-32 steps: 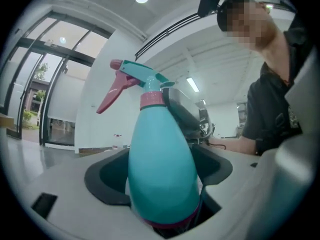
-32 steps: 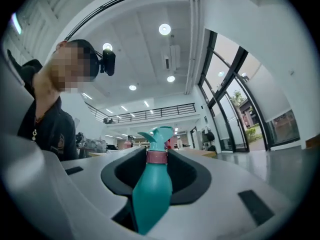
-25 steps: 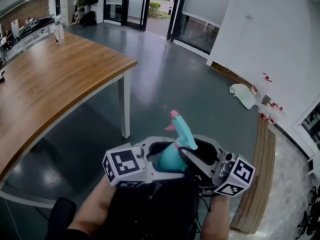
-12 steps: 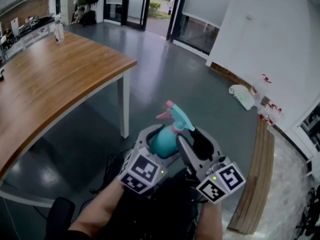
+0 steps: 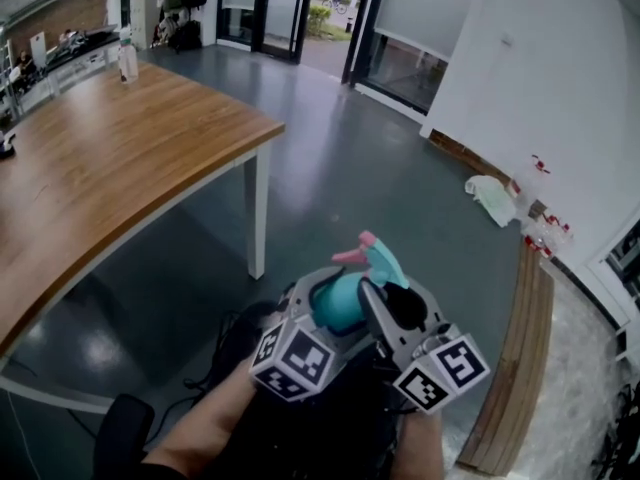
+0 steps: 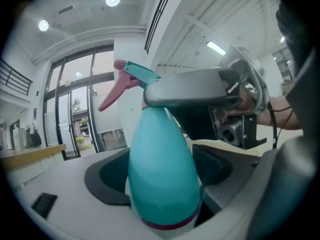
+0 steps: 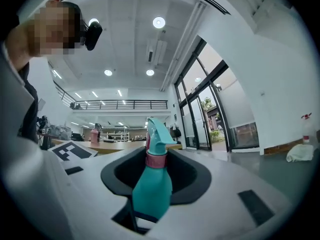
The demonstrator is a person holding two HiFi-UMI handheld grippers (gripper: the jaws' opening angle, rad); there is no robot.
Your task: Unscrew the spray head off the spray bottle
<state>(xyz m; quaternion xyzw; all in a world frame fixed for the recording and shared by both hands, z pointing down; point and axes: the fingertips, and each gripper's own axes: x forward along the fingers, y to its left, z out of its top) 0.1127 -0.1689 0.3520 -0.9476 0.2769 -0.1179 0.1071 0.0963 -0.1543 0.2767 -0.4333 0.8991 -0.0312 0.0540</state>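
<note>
The spray bottle (image 5: 338, 306) is smooth teal plastic with a soft gloss. Its spray head (image 5: 385, 263) is the same teal plastic, and the trigger (image 5: 352, 256) and collar (image 7: 156, 160) are pink plastic. The left claw (image 6: 162, 181) has a matt pale-grey plastic shell and dull black pads (image 6: 107, 184). On the left, the bench (image 5: 110, 158) has a wood-grain top with a satin sheen and white painted legs. The floor (image 5: 380, 168) is smooth, dark grey and glossy enough to mirror light. A wooden plank (image 5: 522, 348) lies at the right. Farther off is something white and crumpled (image 5: 492, 196); whether it is cloth or plastic cannot be told.
</note>
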